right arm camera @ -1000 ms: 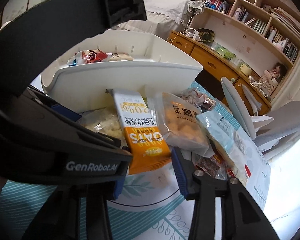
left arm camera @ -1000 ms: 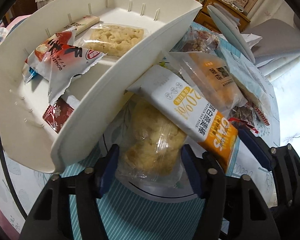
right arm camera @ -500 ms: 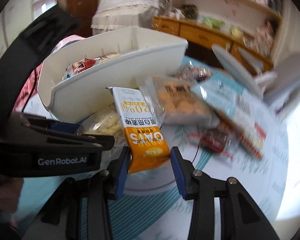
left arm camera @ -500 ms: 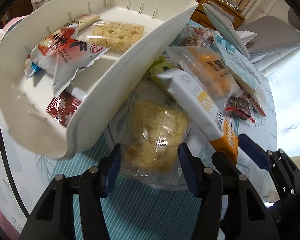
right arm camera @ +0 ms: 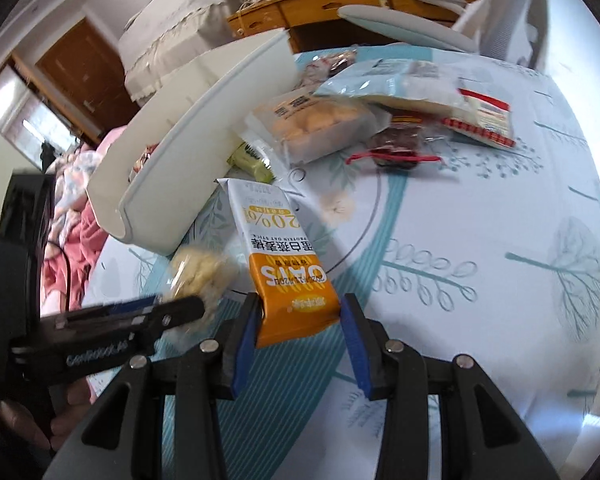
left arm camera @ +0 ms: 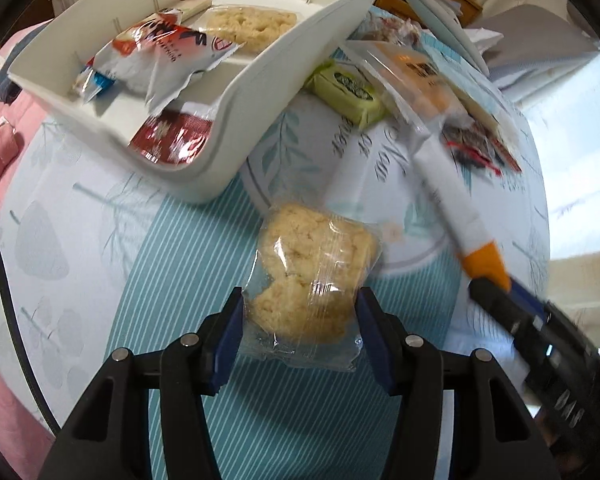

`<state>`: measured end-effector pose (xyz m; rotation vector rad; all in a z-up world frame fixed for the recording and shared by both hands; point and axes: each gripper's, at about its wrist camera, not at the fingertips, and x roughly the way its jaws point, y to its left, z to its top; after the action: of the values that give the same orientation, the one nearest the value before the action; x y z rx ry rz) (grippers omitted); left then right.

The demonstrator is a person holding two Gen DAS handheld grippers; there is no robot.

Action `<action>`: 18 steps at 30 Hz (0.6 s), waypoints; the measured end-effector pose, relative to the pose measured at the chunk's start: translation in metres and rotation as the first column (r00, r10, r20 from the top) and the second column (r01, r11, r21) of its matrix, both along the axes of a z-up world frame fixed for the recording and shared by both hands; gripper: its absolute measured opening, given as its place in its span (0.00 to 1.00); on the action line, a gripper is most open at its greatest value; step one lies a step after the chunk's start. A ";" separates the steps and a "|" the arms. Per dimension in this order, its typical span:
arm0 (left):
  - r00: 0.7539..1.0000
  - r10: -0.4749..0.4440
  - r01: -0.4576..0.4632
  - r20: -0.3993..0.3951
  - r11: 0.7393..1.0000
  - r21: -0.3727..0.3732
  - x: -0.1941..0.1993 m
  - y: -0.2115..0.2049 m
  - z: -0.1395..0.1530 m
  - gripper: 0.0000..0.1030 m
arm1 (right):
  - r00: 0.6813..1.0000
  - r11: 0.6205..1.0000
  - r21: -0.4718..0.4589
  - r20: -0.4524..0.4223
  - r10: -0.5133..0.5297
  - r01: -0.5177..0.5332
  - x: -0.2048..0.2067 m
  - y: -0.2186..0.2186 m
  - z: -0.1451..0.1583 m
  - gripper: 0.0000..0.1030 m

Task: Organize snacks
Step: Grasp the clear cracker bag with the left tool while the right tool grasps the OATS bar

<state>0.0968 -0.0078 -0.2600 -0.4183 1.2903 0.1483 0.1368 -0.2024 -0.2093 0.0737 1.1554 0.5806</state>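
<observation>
Left wrist view. Left gripper [left arm camera: 300, 334]: blue-padded fingers [left arm camera: 230, 336] pinch a clear-wrapped rice cake [left arm camera: 312, 272] by its near end, held above the tablecloth [left arm camera: 172, 280]. White tray [left arm camera: 256, 80]: sits ahead and to the left on the cloth. Contents: red-and-white bag [left arm camera: 160, 52], second rice cake [left arm camera: 248, 26] in the far compartment, dark red packet [left arm camera: 170, 140] at the near wall, small blue-wrapped sweet [left arm camera: 94, 82] at the left. Green packet [left arm camera: 350, 94]: on the cloth just beside the tray's right wall. Oat bar [left arm camera: 452, 208]: white and orange, seen edge-on at the right, blurred, its orange end gripped by the right gripper [left arm camera: 496, 286].

Right wrist view. Right gripper [right arm camera: 300, 324]: fingers closed against the orange end of the oat bar [right arm camera: 284, 256], which is lifted off the cloth, printed face up. Tray [right arm camera: 192, 148]: to the left, outer wall facing the camera. Left gripper [right arm camera: 172, 308]: lower left, blurred, rice cake [right arm camera: 198, 274] at its tip. Loose snacks beyond: biscuit bag [right arm camera: 320, 124], pale blue bag [right arm camera: 400, 84], dark packet with red tie [right arm camera: 396, 148], green packet [right arm camera: 252, 162] touching the tray.
</observation>
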 end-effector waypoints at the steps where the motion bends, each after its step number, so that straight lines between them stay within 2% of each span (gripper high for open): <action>1: 1.000 -0.008 0.008 0.001 1.000 -0.003 -0.006 0.000 0.004 0.52 | 1.000 1.000 0.007 0.000 -0.011 0.011 0.000 -0.003 0.003 0.40; 6: 1.000 -0.021 0.022 0.023 1.000 -0.013 -0.025 0.005 0.028 0.52 | 0.999 0.997 0.062 0.022 -0.043 0.042 -0.002 -0.010 0.017 0.40; 10: 0.997 0.002 0.001 0.080 1.000 -0.030 -0.034 0.017 0.057 0.52 | 0.997 0.988 0.138 0.026 -0.073 0.069 -0.002 -0.006 0.025 0.39; 15: 0.985 -0.004 0.002 0.172 1.000 0.008 -0.042 0.031 0.094 0.51 | 0.996 0.976 0.206 0.037 -0.078 0.069 -0.007 0.005 0.037 0.39; 18: 0.977 -0.002 0.008 0.211 1.000 -0.025 -0.042 0.043 0.109 0.52 | 0.996 0.966 0.248 0.042 -0.083 0.070 -0.010 0.013 0.044 0.39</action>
<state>0.0543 0.0350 -0.1506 -0.4411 1.0846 0.0802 0.1269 -0.1891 -0.1656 0.3130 1.0211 0.6514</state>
